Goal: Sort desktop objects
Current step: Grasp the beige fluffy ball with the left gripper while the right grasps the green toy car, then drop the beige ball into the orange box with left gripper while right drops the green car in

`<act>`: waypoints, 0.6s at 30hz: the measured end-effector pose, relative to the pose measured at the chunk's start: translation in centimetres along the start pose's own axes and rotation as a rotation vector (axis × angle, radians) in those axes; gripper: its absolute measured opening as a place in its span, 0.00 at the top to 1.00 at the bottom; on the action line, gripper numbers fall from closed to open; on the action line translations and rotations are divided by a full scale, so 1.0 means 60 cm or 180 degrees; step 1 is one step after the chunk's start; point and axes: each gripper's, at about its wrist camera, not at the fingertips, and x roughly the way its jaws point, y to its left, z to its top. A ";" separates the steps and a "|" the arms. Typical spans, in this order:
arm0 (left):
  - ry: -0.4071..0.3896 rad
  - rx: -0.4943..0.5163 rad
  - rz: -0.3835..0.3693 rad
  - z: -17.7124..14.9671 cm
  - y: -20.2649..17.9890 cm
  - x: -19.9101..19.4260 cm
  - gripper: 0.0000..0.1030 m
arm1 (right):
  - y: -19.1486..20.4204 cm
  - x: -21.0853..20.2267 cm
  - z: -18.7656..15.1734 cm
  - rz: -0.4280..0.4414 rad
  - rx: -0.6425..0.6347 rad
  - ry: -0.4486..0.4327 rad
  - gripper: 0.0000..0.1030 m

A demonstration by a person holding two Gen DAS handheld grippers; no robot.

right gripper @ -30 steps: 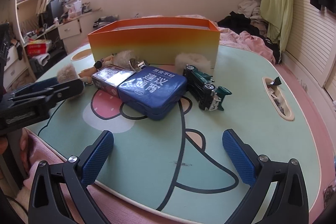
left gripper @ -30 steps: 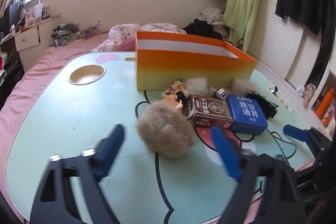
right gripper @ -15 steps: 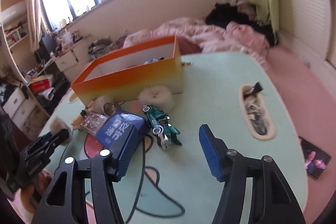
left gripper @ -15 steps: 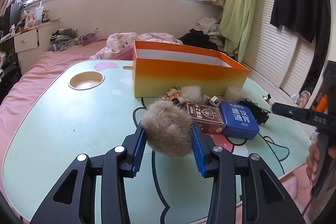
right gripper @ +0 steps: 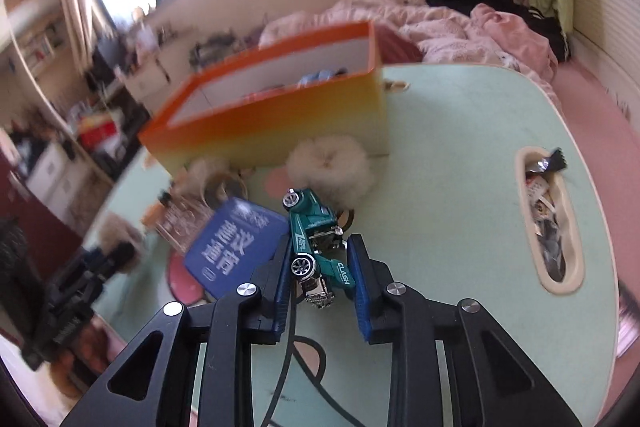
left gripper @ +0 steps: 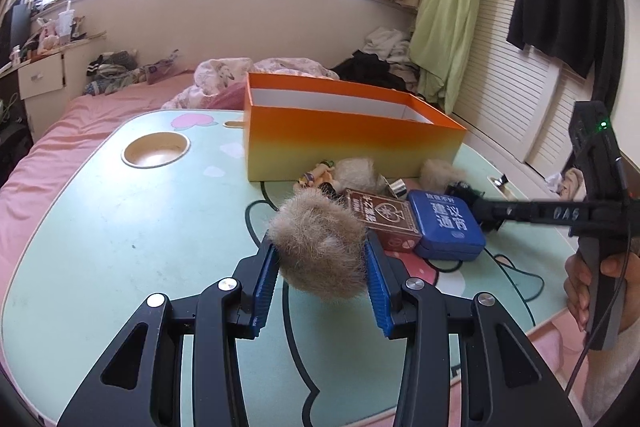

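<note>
Left gripper (left gripper: 322,281) clamps tan fur pompom (left gripper: 318,241). Right gripper (right gripper: 320,281) closing; teal toy car (right gripper: 318,243) between jaws, pads touching it.

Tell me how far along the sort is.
Early. The orange box already holds a few items. In hand: left tool grips a brown pom-pom; right tool is closing around the green toy car. Left: blue tin, card box, other pom-poms.

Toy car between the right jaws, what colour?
Teal green toy car with chrome wheels and white lettering; clearest in the right wrist view.
</note>
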 end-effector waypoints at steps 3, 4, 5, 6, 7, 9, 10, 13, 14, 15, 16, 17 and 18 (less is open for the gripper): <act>-0.0021 0.0001 -0.0019 0.009 0.001 -0.010 0.59 | -0.015 -0.045 -0.008 0.0196 0.0141 -0.0244 0.76; -0.0046 0.0009 -0.0026 0.013 0.000 -0.013 0.59 | -0.019 -0.056 -0.008 0.0279 0.0183 -0.0285 0.76; -0.0081 0.0011 -0.0048 0.018 -0.002 -0.018 0.59 | -0.021 -0.064 -0.004 0.0358 0.0226 -0.0308 0.76; -0.0109 0.0003 -0.0087 0.024 -0.003 -0.021 0.59 | -0.024 -0.070 0.002 0.0440 0.0270 -0.0319 0.76; -0.0122 -0.0012 -0.0146 0.031 -0.005 -0.024 0.59 | -0.024 -0.076 0.010 0.0498 0.0300 -0.0342 0.76; -0.0130 -0.0022 -0.0231 0.047 -0.009 -0.023 0.59 | -0.019 -0.090 0.027 0.0535 0.0308 -0.0427 0.76; -0.0140 -0.0009 -0.0246 0.059 -0.012 -0.022 0.59 | -0.015 -0.097 0.037 0.0528 0.0293 -0.0475 0.76; -0.0193 0.0018 -0.0234 0.104 -0.022 -0.012 0.59 | 0.007 -0.111 0.072 0.0532 0.0240 -0.0592 0.76; -0.0194 -0.0011 -0.0249 0.120 -0.023 -0.005 0.59 | 0.017 -0.111 0.087 0.0530 0.0207 -0.0640 0.76; -0.0183 -0.0060 -0.0301 0.143 -0.026 0.007 0.59 | 0.027 -0.108 0.102 0.0496 0.0167 -0.0692 0.76; -0.0168 -0.0089 -0.0348 0.162 -0.029 0.020 0.59 | 0.036 -0.101 0.118 0.0429 0.0132 -0.0728 0.76; -0.0148 -0.0098 -0.0360 0.175 -0.033 0.030 0.59 | 0.043 -0.090 0.133 0.0370 0.0127 -0.0740 0.76; -0.0116 -0.0097 -0.0345 0.195 -0.039 0.049 0.59 | 0.049 -0.071 0.150 0.0353 0.0165 -0.0730 0.76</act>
